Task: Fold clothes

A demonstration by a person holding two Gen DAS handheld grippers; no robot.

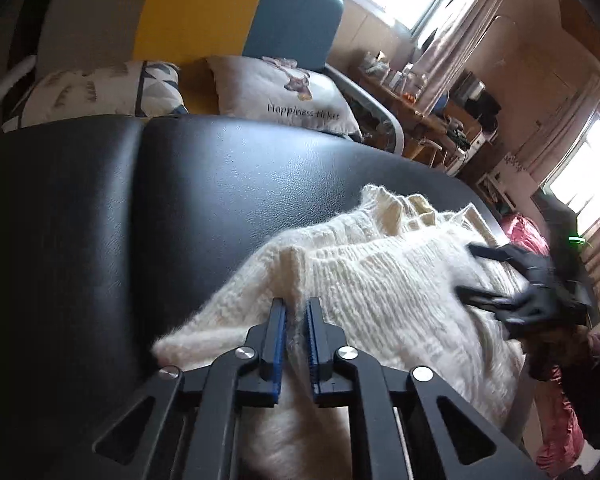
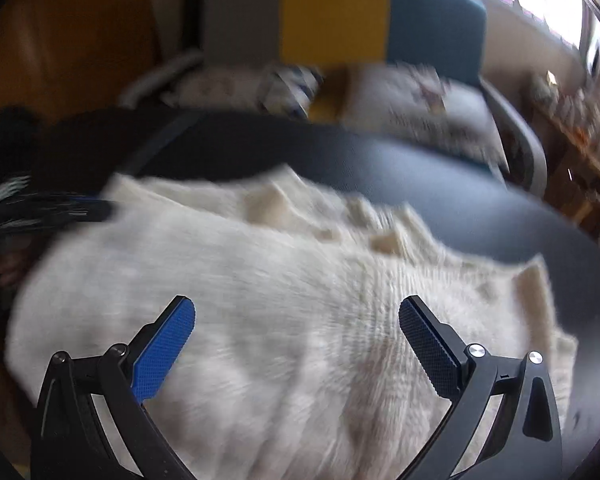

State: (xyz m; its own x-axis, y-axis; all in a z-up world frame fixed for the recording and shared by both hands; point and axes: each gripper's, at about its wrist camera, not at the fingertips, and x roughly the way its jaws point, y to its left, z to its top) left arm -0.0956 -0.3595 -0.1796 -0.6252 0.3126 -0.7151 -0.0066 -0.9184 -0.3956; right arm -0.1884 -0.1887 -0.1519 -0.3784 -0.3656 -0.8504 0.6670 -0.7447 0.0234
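Left wrist view: my left gripper (image 1: 296, 312) pinches the cream sweater's (image 1: 380, 280) near edge, anchoring it for a fold. My right gripper (image 2: 296, 320) hangs wide open above the sweater, gripping nothing.

A fluffy white knitted sweater (image 1: 380, 280) lies spread on the black tabletop (image 1: 220, 200). It is thick, with bumpy knit rows. It is crumpled and partly folded over itself. One soft fold stands up in a ridge. Its far part bunches up near the tabletop's far edge.
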